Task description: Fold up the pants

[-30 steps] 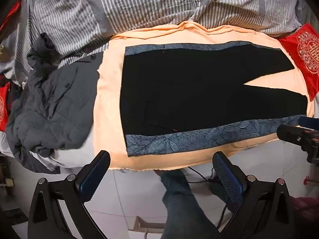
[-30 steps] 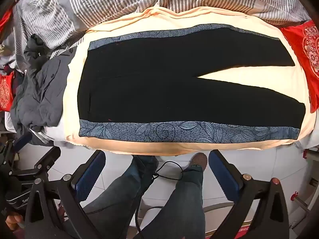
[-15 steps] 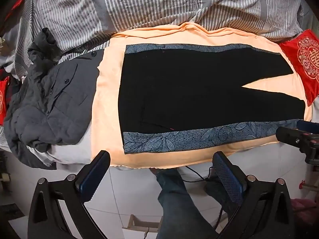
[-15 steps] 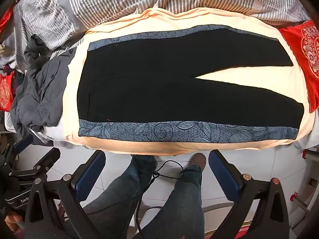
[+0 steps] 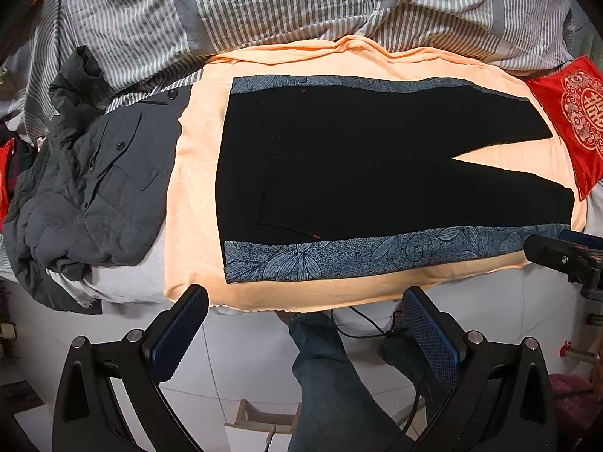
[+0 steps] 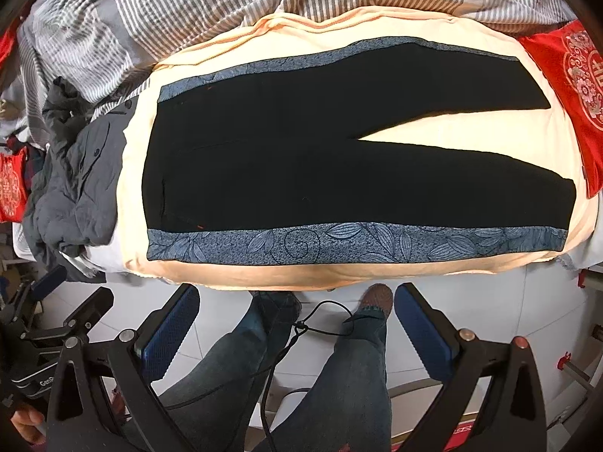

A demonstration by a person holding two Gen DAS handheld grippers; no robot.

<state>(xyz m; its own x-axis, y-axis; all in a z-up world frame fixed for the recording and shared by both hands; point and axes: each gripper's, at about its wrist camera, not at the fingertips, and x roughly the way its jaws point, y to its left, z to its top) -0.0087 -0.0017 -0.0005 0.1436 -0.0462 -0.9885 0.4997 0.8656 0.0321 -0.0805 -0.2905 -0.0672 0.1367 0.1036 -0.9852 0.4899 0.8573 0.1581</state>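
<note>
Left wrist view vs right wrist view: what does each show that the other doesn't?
Only the left wrist view: the right gripper poking in from the right edge, and a small open cardboard box on the floor.

Only the right wrist view: both of the person's jean-clad legs, one shoe toe, the left gripper at lower left, and a second red cushion at the left edge.

Both: black pants with blue floral side bands spread flat on a peach sheet, a grey quilted jacket, a striped duvet.

The pants are seen slightly nearer and shifted rightward in the left wrist view, with more jacket revealed.
</note>
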